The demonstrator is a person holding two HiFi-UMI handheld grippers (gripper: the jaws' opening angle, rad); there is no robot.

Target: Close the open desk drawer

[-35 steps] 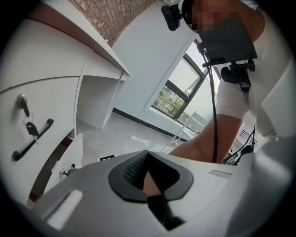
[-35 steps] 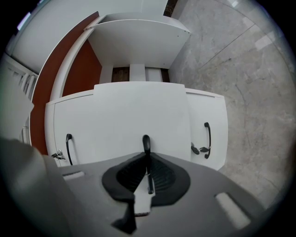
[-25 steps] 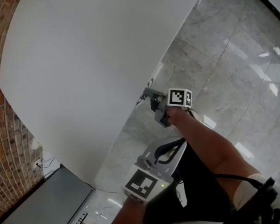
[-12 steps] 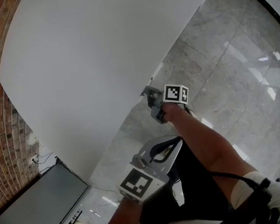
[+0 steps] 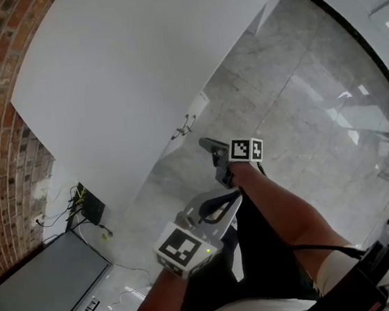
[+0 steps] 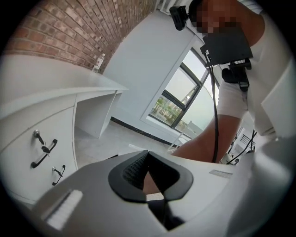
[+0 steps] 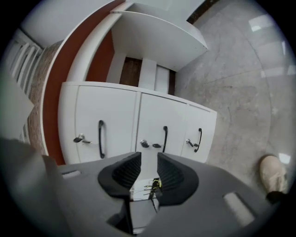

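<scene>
Jaws on the right gripper (image 7: 149,159) are opening, empty, facing white black-handled desk drawers (image 7: 155,115); left gripper (image 6: 147,155) jaws are sitting closed.

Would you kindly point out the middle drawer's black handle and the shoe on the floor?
middle drawer's black handle (image 7: 164,139), right gripper view, middle of its bar.
shoe (image 7: 273,173), right gripper view, on its pale upper.

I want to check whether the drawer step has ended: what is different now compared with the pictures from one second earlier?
The right gripper has let go of the drawer handle and drawn back from the desk. Its jaws are opening, with nothing between them. The left gripper stays by the person's body, holding nothing. The drawer fronts look closed now.
</scene>
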